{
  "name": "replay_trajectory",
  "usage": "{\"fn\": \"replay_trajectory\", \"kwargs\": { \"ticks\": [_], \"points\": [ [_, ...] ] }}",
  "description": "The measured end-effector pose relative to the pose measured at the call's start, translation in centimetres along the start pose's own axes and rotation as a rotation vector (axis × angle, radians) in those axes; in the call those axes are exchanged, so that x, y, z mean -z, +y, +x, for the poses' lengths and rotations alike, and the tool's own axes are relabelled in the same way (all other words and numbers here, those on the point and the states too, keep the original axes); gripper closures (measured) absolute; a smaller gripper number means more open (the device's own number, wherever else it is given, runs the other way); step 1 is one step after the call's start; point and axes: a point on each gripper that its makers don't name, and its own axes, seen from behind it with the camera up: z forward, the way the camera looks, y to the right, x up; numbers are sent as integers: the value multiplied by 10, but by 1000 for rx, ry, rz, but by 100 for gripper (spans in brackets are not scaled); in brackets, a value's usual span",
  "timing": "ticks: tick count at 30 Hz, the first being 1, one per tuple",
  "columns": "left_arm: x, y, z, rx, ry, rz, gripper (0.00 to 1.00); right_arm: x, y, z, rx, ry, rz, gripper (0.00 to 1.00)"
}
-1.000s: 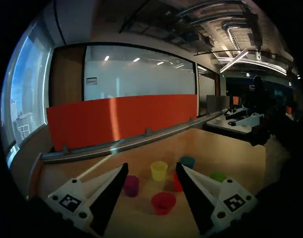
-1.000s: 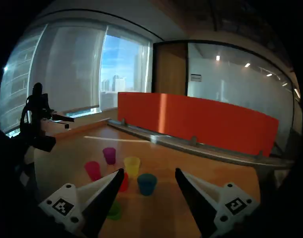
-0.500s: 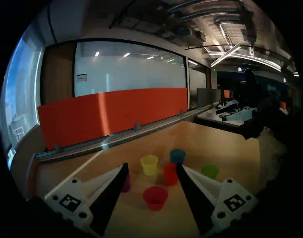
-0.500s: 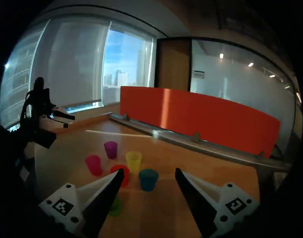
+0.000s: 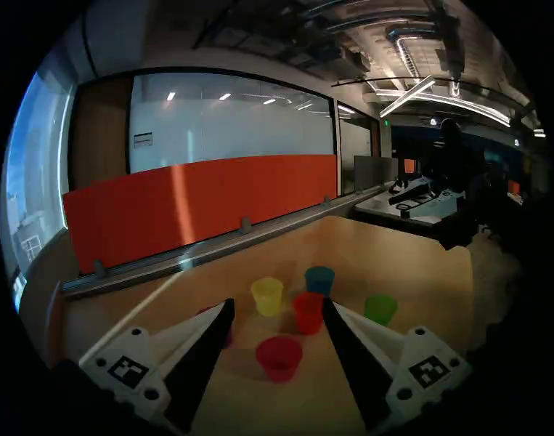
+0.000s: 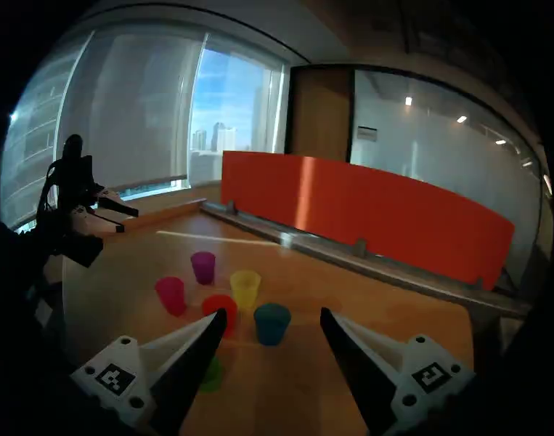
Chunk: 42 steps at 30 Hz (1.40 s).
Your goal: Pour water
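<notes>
Several small plastic cups stand grouped on a wooden table (image 5: 414, 269). In the left gripper view a pink cup (image 5: 279, 357) is nearest, with a red cup (image 5: 307, 312), a yellow cup (image 5: 267, 296), a teal cup (image 5: 319, 279) and a green cup (image 5: 380, 309) behind it. My left gripper (image 5: 277, 304) hangs open above them, holding nothing. In the right gripper view the teal cup (image 6: 271, 323) sits between the open fingers of my right gripper (image 6: 271, 314). The red cup (image 6: 219, 309), yellow cup (image 6: 245, 288), purple cup (image 6: 202, 267) and pink cup (image 6: 170, 294) stand farther off. The green cup (image 6: 211, 374) is partly hidden by a finger.
An orange divider panel (image 6: 371, 211) with a metal rail runs along the table's far edge. Large windows (image 6: 226, 123) lie beyond it. The other gripper (image 6: 84, 214) is held over the table's left end. Another desk (image 5: 422, 207) stands at the right.
Both cameras have drifted a little, so the cups sit slightly higher and more central in each view. Both grippers stay open and no cup has moved.
</notes>
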Motion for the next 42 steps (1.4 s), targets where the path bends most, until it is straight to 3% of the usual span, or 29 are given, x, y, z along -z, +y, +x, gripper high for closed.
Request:
{"fn": "replay_trajectory", "kwargs": {
  "ticks": [17, 32, 42],
  "points": [
    [-3, -6, -5, 5, 2, 23, 11, -2, -6, -29, -1, -37, 8, 0],
    [-9, -1, -17, 7, -14, 8, 11, -4, -8, -52, -3, -75, 23, 0],
    [-11, 2, -23, -8, -27, -15, 11, -7, -17, -64, 42, -107, 76, 0]
  ]
}}
